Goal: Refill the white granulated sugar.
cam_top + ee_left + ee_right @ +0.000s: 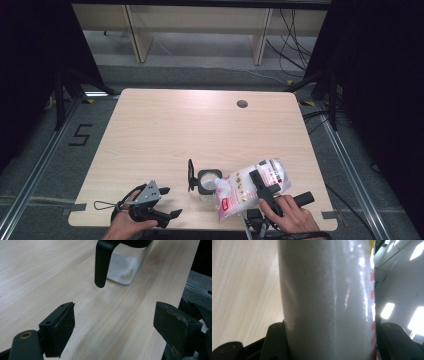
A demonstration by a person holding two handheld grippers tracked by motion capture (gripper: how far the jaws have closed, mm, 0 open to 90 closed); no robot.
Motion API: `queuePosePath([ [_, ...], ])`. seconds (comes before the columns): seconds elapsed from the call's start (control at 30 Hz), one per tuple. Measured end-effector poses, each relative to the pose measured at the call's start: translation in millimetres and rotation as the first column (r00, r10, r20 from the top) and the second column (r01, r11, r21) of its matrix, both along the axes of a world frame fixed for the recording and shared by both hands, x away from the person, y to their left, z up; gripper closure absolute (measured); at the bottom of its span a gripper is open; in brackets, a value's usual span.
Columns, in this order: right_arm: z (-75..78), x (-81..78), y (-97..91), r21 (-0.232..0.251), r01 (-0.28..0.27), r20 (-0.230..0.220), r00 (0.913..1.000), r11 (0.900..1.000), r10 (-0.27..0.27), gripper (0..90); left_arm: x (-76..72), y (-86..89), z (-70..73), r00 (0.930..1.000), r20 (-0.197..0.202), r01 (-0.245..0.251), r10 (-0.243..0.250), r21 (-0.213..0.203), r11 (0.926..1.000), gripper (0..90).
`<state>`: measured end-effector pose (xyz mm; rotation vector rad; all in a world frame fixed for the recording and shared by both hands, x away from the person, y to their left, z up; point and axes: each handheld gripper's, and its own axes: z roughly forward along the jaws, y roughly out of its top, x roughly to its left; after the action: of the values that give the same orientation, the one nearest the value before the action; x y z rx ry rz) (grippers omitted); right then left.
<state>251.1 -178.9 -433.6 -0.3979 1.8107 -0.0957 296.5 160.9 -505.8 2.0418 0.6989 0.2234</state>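
right claw (264, 186) gripping white bag (250, 187), tilted over glass jar (207, 184) | left claw (167, 202) open, empty | near desk (165, 130) edge

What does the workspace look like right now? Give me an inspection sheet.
Surface: pale wooden table with a round cable hole near its far edge.
Job's things: clear plastic bag of white grains, tilted toward a square glass jar with a black rim, its lid flipped open; some white grains in the jar's bottom.
Clutter: nothing seen.
Grippers: right hand-held gripper shut on the bag; left hand-held gripper open, holding nothing, near the table's front edge.
Cables: loose cables on the floor beyond the table.
Surroundings: wooden furniture legs, dark curtains at both sides.
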Motion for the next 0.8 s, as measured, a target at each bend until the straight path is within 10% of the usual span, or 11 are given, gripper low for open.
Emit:
queuePosePath([
  [0.03,5.5,3.1,3.4,-0.084,-0.061,0.013,0.998,0.9946,0.062,48.7,0.0,-0.1,0.0,1.0,0.0,0.0,0.0,0.0,1.0,16.9],
  [0.8,6.8,0.0,7.2,-0.106,-0.066,0.018,0.9975,0.9921,0.068,48.8,0.0,0.8,0.9,1.0,-0.003,0.001,-0.001,0.022,0.9997,16.8],
])
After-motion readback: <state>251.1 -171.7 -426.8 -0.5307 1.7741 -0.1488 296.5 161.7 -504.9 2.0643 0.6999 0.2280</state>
